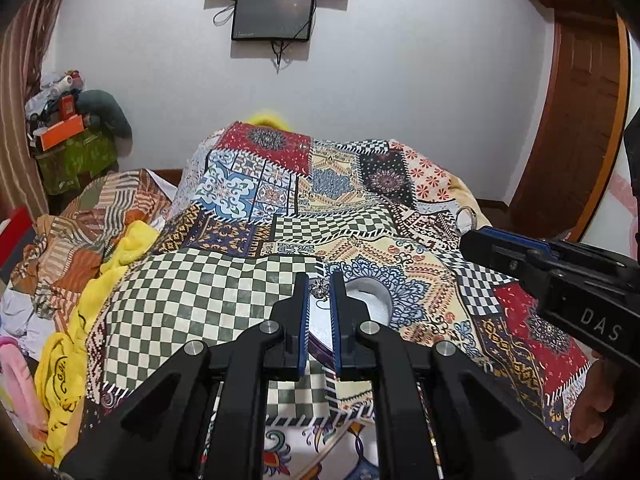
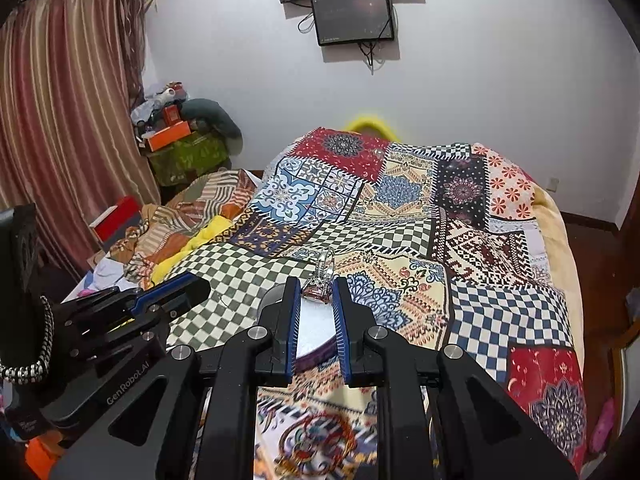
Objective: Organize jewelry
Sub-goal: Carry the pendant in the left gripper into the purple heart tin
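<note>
Silver ring [image 2: 320,280] with pink stone sat pinched at tips of my right tongs [image 2: 316,300], band pointing away. Left tongs [image 1: 319,292] stood narrowly parted around small silver piece [image 1: 319,289]; actual grip hard to tell. White dish [image 1: 372,300] below was mostly hidden by fingers. Patchwork bedspread [image 1: 224,280] covered bed; two dark screens [image 1: 274,16] hung on white wall, striped curtain [image 2: 68,120] to the left.

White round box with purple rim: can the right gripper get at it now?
Probably yes. The white round box with purple rim lies below the right gripper, shut on a silver pink-stone ring; the left gripper, holding a small silver ornament, is off to the side.
</note>
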Action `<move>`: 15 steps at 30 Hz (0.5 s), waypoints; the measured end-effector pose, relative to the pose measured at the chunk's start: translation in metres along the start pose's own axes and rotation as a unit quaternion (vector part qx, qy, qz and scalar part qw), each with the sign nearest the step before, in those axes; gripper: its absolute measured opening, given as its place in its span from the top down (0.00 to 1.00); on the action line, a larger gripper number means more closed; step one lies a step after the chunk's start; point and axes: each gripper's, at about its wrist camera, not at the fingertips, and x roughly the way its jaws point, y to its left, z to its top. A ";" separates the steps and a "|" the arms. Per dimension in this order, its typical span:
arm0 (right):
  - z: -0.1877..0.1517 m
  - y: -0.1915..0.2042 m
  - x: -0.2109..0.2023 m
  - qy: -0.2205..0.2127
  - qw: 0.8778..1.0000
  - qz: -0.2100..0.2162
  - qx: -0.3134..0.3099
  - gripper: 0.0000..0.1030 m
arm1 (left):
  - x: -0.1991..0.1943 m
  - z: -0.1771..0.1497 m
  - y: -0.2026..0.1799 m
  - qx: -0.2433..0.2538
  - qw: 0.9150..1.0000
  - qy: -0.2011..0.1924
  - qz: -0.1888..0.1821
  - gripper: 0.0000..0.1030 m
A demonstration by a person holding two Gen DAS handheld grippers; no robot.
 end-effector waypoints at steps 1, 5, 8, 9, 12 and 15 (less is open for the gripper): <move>0.001 0.000 0.003 0.003 1.000 0.001 -0.001 0.86 | 0.006 0.001 0.001 0.000 1.000 0.006 -0.002 0.92; 0.002 -0.002 0.019 0.021 1.000 0.007 -0.008 0.86 | 0.024 0.004 0.001 0.012 1.000 0.023 0.002 0.92; 0.001 -0.004 0.033 0.040 0.999 0.017 -0.010 0.86 | 0.039 0.006 -0.001 0.029 0.999 0.037 0.008 0.92; 0.000 -0.005 0.038 0.049 0.999 0.022 -0.011 0.86 | 0.043 0.005 -0.001 0.033 0.999 0.040 0.009 0.92; -0.002 -0.008 0.052 0.075 0.996 0.044 -0.007 0.86 | 0.056 0.003 -0.002 0.043 0.998 0.055 0.010 0.92; -0.004 -0.013 0.065 0.102 0.993 0.057 -0.004 0.86 | 0.069 -0.001 -0.003 0.052 0.996 0.070 0.010 0.92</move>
